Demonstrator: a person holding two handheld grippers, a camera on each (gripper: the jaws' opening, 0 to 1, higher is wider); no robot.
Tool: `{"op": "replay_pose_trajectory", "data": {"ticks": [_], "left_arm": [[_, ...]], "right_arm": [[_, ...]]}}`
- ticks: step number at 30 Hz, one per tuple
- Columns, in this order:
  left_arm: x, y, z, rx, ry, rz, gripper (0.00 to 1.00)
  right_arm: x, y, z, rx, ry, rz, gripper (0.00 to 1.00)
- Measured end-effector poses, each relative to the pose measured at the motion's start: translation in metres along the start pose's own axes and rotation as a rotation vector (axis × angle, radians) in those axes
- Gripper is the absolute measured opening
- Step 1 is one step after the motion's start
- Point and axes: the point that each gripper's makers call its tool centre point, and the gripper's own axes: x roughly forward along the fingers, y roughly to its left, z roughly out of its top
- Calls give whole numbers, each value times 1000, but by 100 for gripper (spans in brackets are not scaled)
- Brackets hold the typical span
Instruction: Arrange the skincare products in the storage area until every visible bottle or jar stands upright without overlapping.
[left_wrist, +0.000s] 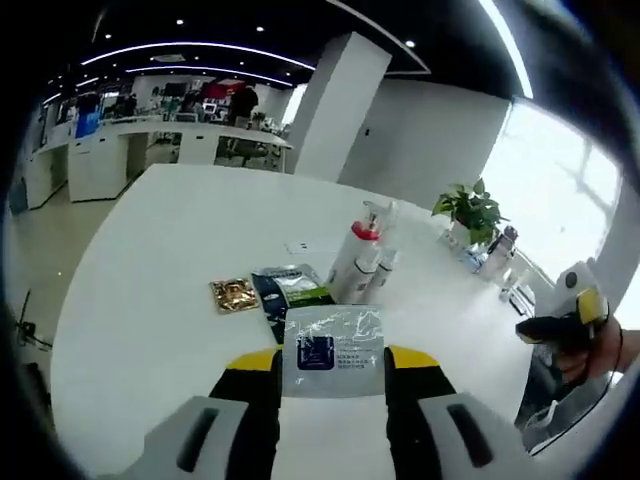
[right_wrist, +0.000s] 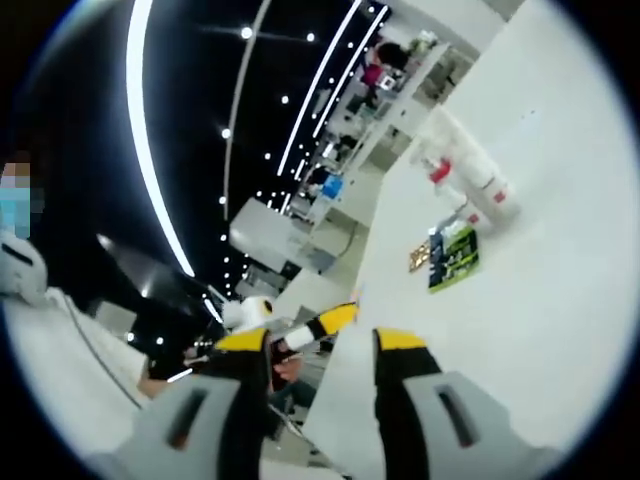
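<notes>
Left gripper (left_wrist: 331, 368) clamps a silvery sachet (left_wrist: 333, 343) over the white table (left_wrist: 150, 260); right gripper (right_wrist: 320, 350) hangs agape, tilted. Bottles (left_wrist: 362, 262) cluster beyond a green packet (left_wrist: 295, 288) and gold sachet (left_wrist: 234, 294). Potted plant (left_wrist: 470, 210) by bright window.

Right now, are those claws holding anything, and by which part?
The left claw pinches a silvery sachet by its lower edge. The right claw is open and holds nothing; the white table lies beyond it.
</notes>
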Motion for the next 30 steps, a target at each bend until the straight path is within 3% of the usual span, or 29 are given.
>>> {"op": "replay_pose_trajectory", "data": {"ticks": [5, 10, 11, 16, 23, 27, 30], "left_arm": [[-15, -48, -3, 123, 9, -68, 41], [-24, -76, -8, 199, 15, -93, 41], [-26, -85, -12, 253, 27, -103, 41], [-29, -121, -27, 340, 52, -156, 41], [-30, -146, -40, 514, 93, -196, 41], [-30, -155, -35, 544, 83, -187, 41], [-27, -161, -39, 576, 105, -197, 41]], "right_arm": [[4, 0, -12, 37, 22, 9, 37], [5, -3, -24, 65, 62, -11, 34], [5, -5, -27, 66, 66, -16, 34], [5, -13, -38, 138, 76, -19, 34], [5, -10, -41, 163, 121, 9, 25], [3, -10, -41, 141, 155, 8, 18], [-4, -12, -37, 135, 136, 12, 12]]}}
